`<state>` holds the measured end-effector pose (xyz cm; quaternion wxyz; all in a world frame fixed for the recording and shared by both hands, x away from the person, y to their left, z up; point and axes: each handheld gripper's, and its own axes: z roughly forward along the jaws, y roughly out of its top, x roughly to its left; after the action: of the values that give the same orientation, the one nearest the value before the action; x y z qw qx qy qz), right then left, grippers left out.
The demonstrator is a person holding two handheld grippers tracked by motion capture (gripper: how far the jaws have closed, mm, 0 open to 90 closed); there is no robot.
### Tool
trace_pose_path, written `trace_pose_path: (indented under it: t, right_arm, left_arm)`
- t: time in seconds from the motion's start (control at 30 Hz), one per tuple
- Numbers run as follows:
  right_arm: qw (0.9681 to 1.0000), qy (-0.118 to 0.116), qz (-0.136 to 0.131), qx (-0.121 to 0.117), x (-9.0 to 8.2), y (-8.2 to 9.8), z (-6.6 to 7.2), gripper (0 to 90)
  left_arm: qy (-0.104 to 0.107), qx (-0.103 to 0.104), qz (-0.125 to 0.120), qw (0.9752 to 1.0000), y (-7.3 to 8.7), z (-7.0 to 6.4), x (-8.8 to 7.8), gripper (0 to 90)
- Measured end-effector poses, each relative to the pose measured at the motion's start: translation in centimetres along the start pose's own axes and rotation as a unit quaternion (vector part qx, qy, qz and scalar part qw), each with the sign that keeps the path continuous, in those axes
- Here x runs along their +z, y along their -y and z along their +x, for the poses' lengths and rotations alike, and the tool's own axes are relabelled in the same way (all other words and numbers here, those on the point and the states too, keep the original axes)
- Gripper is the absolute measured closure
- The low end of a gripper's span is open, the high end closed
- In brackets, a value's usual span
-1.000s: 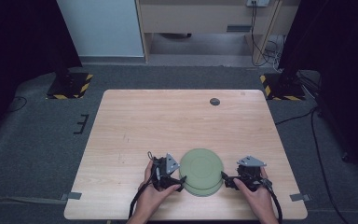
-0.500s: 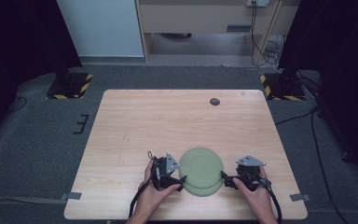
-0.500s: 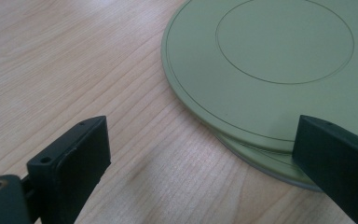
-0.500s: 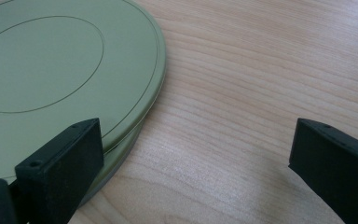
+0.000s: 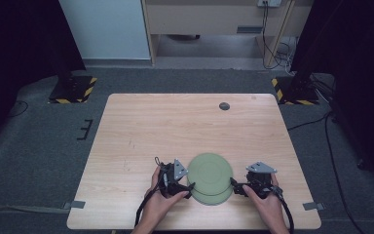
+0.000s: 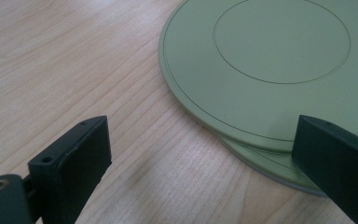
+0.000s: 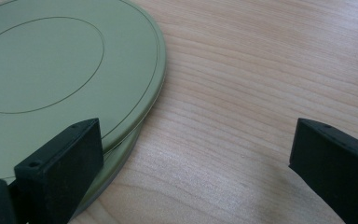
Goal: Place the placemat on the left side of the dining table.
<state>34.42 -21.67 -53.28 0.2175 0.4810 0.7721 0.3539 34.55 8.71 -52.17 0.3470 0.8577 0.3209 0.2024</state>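
Two green plates [image 5: 210, 174] stacked; two tools, left [image 5: 187, 185] and right [image 5: 235, 184]; one table [image 5: 175, 126].

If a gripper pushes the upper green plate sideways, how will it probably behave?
The upper green plate looks smooth and lies shifted on the lower plate, so it would probably slide. Being flat and thin, it should not tip. It appears stiff, perhaps breakable.

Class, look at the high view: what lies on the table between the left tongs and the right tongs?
The stacked green plates lie between the left tongs and the right tongs; the high view shows this, with open jaws at each side of the stack.
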Motion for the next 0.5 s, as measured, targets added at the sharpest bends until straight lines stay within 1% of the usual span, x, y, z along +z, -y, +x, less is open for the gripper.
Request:
trace_pose_path:
  t: [0.07, 0.17, 0.27, 0.37, 0.43, 0.5]
  right_arm:
    - [1.0000, 0.000, 0.000, -0.001, -0.10, 0.04, 0.08, 5.6]
    - [1.0000, -0.006, 0.003, -0.005, -0.28, 0.12, 0.20, 5.1]
    - [1.0000, -0.004, 0.003, -0.005, -0.27, 0.09, 0.29, 3.8]
    - [1.0000, -0.003, 0.002, -0.001, -0.01, -0.01, 0.11, 2.2]
    - [1.0000, 0.002, 0.001, 0.002, 0.11, -0.09, -0.01, 2.7]
    - [1.0000, 0.004, 0.000, 0.005, 0.06, -0.09, 0.02, 4.8]
  left_arm:
    - [-0.003, 0.002, 0.003, 1.0000, -0.14, 0.03, 0.03, 4.2]
    - [-0.002, 0.007, 0.006, 1.0000, -0.36, 0.07, 0.19, 3.6]
    - [0.001, 0.003, 0.008, 1.0000, -0.35, 0.20, 0.22, 3.6]
    - [-0.002, 0.001, 0.009, 1.0000, -0.50, 0.25, 0.46, 2.6]
    - [-0.004, -0.003, 0.012, 0.9999, -0.63, 0.31, 0.63, 0.4]
    - [-0.003, -0.005, 0.011, 0.9999, -0.61, 0.35, 0.67, 0.5]
